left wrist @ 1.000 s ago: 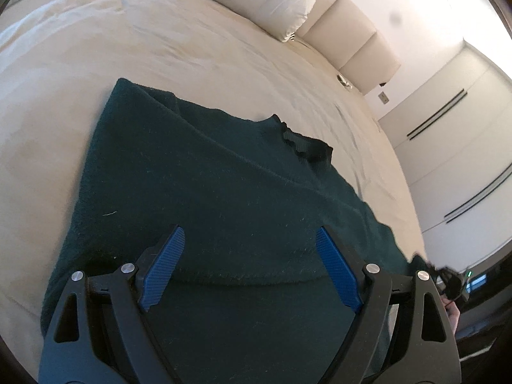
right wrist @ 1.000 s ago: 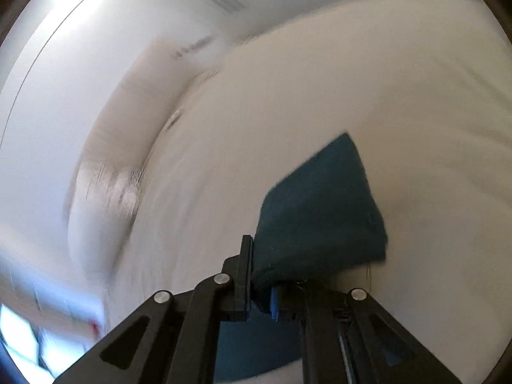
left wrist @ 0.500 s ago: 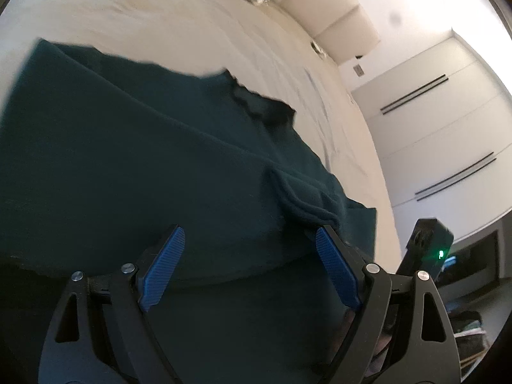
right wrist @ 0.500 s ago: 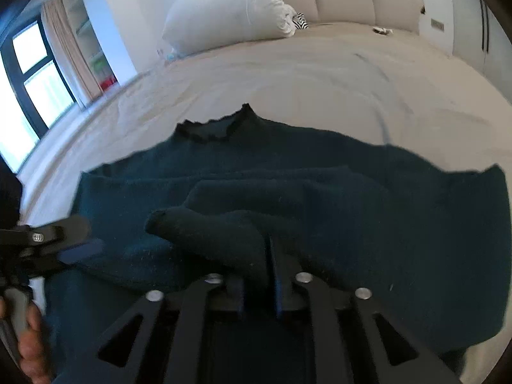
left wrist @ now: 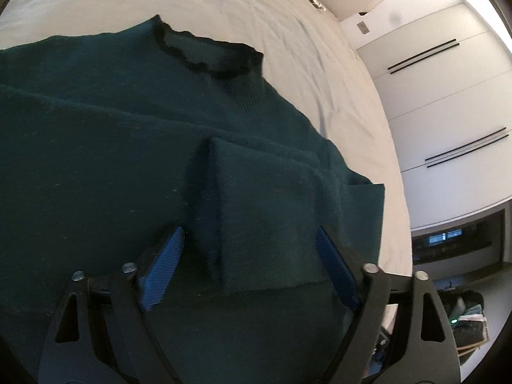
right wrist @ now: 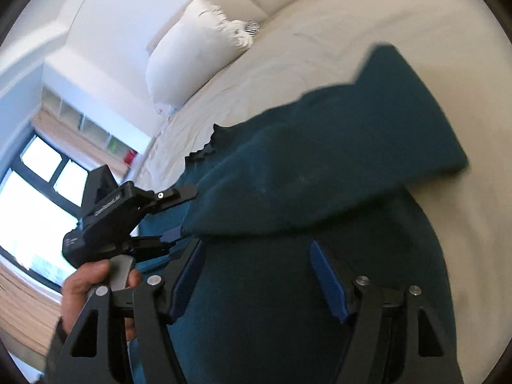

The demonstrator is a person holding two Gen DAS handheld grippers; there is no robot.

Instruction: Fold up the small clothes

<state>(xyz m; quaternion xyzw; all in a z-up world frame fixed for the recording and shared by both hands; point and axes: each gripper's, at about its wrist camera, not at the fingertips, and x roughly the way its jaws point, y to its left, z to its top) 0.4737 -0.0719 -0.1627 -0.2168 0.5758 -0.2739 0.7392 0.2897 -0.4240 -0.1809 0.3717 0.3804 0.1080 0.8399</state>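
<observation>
left wrist: dark green sweater (left wrist: pixel 96 147) flat on the bed (left wrist: pixel 256 9), one sleeve (left wrist: pixel 265 211) folded across its body, left gripper (left wrist: pixel 246 256) closing – pads clear of cloth | right wrist: right gripper (right wrist: pixel 256 275) opening, nothing gripped, over the sweater | progress: sleeve fold done – body folds left

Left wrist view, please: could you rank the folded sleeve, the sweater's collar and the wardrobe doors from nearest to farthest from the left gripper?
1. Folded sleeve: lies across the sweater right ahead of the left gripper, between its closing fingers, which do not press on it.
2. Collar: farther up the sweater, toward the top of the view.
3. Wardrobe doors: beyond the bed, at the right.
</observation>
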